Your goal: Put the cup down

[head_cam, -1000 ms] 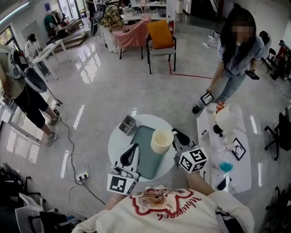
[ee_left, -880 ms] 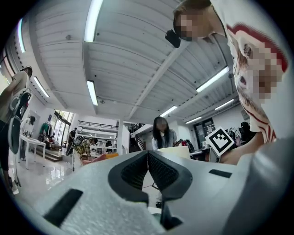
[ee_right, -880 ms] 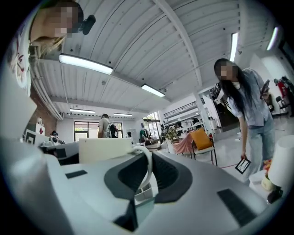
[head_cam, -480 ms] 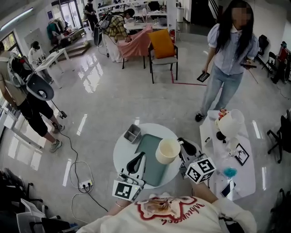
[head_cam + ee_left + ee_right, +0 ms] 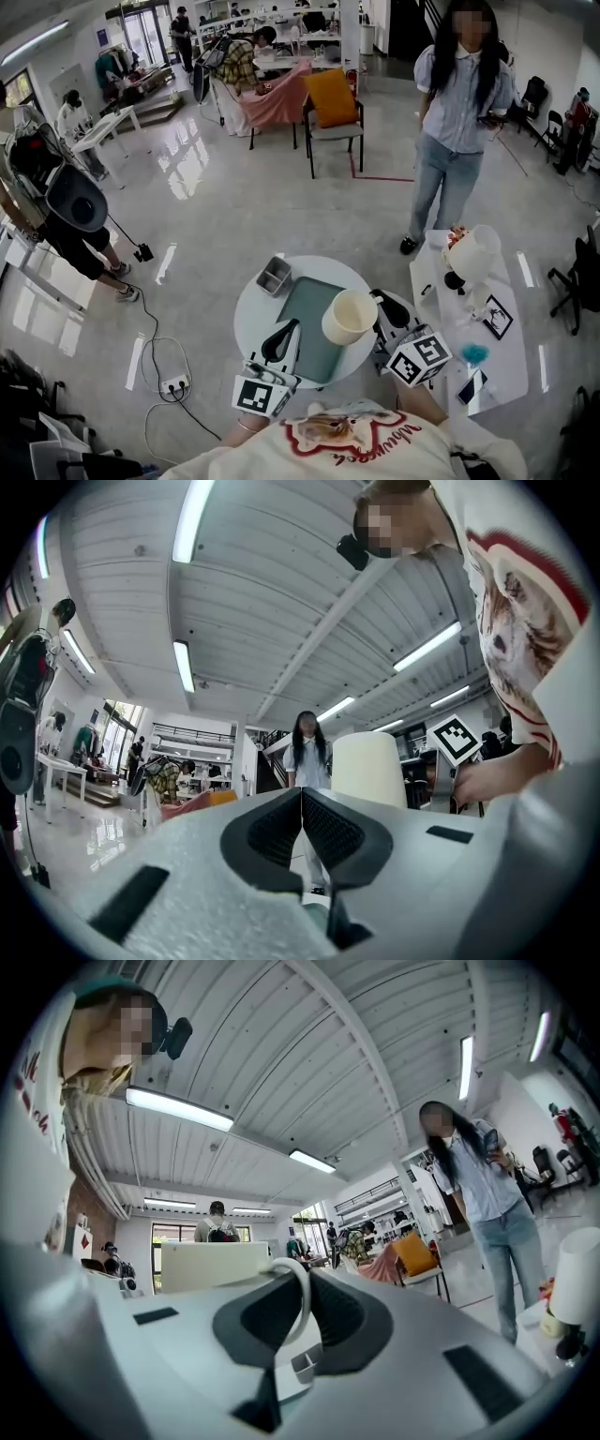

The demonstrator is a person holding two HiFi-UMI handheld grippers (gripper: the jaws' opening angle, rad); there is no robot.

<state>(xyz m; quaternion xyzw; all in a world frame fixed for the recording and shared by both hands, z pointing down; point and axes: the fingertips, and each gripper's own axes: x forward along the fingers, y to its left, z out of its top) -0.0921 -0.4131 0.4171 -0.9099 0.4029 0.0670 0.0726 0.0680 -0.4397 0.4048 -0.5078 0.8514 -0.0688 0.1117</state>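
Two grippers sit nearest me. The left gripper [image 5: 302, 817] has its jaws pressed together on nothing and idles over the near edge of the table [image 5: 249, 314]. The right gripper [image 5: 302, 1324] is clamped on the thin looped handle [image 5: 307, 1296] of the cup [image 5: 350, 316]. The cup hangs at the right side of the green tray [image 5: 309, 328], and I judge it is clear of the surface rather than resting on it. It looks stiff, smooth and empty, so probably light, though I can't tell ceramic from plastic. Held by the handle alone, its weight sits off to one side, so I'd expect it to swing or slip in the pads. I'd keep the pinch on the handle and land the base flat and gently in case it chips. I see no brand or label on the cup's plain cream wall. The only print close by is the square markers on each gripper's cube [image 5: 419, 356], plus script on my operator's shirt that I can't read. Farther out are a small tin [image 5: 274, 275], a side table [image 5: 506, 352] with another marker card, a standing person [image 5: 455, 122], and a chair [image 5: 330, 89] with an orange cushion.
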